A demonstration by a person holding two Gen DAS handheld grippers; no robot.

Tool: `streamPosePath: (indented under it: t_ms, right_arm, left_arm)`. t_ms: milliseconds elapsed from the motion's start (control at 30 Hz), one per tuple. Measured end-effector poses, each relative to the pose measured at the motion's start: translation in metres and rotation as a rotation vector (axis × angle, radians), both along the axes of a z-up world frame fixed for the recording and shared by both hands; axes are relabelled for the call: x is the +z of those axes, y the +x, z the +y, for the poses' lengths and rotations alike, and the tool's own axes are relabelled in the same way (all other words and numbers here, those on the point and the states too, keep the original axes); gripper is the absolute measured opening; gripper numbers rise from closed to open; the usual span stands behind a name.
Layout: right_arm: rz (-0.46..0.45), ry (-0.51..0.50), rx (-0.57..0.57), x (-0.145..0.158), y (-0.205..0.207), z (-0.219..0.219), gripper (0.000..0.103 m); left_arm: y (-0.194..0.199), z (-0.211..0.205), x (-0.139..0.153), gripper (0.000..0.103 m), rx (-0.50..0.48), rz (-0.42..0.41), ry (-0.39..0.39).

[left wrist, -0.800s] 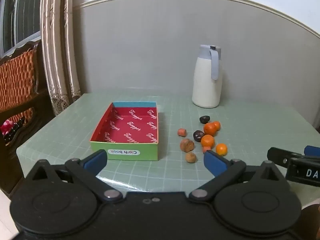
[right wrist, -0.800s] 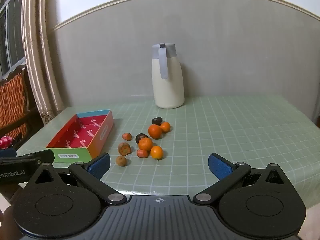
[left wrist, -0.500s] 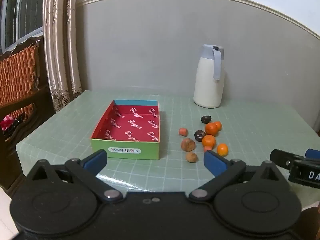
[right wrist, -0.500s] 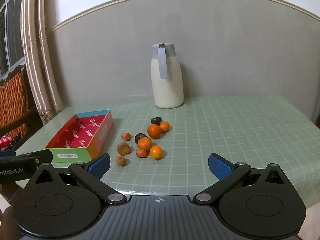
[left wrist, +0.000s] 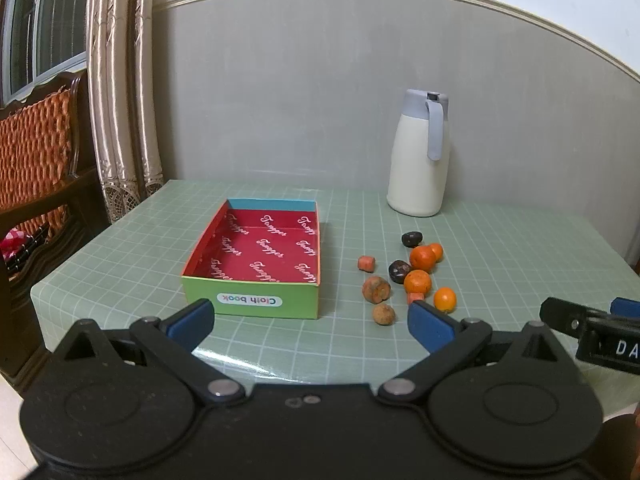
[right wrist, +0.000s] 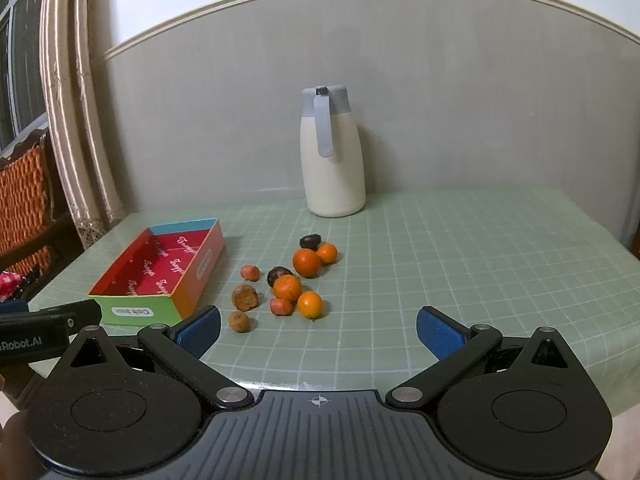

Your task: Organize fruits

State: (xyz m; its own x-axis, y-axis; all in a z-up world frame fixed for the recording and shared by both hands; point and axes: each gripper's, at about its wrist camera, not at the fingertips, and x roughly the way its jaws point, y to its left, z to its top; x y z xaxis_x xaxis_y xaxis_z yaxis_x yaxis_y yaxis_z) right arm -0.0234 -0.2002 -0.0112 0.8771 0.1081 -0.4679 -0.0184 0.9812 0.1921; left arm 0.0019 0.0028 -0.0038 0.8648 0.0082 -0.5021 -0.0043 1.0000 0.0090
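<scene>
Several small fruits lie loose on the green checked tablecloth: oranges point(left wrist: 417, 282) point(right wrist: 287, 287), dark round ones point(left wrist: 411, 239) point(right wrist: 310, 241), brown ones point(left wrist: 376, 289) point(right wrist: 245, 296) and small reddish pieces point(left wrist: 366, 263) point(right wrist: 250, 272). An open box point(left wrist: 256, 258) point(right wrist: 168, 270) with a red printed lining and green front wall stands left of them, with nothing in it. My left gripper point(left wrist: 310, 322) hangs open above the table's near edge, in front of the box and fruits. Further right, my right gripper point(right wrist: 318, 330) is open too, just short of the fruit cluster. Nothing lies between either pair of fingers.
A white jug with a grey lid point(left wrist: 420, 154) point(right wrist: 332, 152) stands at the back by the wall. A wooden chair with an orange woven back point(left wrist: 34, 152) and a curtain point(left wrist: 120, 92) are left of the table. The right gripper's finger point(left wrist: 588, 326) shows at the left view's right edge.
The left wrist view has shifted slightly, so box and fruits sit a little further right and higher in it. The right wrist view is almost unchanged. Both grippers stay open.
</scene>
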Motion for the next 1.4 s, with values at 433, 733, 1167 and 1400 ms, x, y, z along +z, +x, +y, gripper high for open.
streamPosePath:
  t_ms: [433, 733, 1167, 1400]
  right_arm:
    - [0.009, -0.022, -0.001, -0.0043, 0.0031, 0.0025, 0.103]
    - [0.011, -0.019, -0.001, -0.004, 0.0026, 0.0034, 0.103]
    - [0.014, -0.02, 0.001, -0.0035, 0.0015, 0.0038, 0.103]
    - [0.015, -0.021, 0.0, -0.0036, 0.0018, 0.0034, 0.103]
  left_arm:
    - [-0.0004, 0.0019, 0.0007, 0.097, 0.003, -0.001, -0.006]
    - [-0.0001, 0.0026, 0.001, 0.097, 0.005, -0.002, -0.007]
    - [-0.0004, 0.0016, -0.0005, 0.097, 0.002, -0.007, -0.005]
    - [0.0009, 0.0004, -0.001, 0.097, -0.01, -0.007, 0.002]
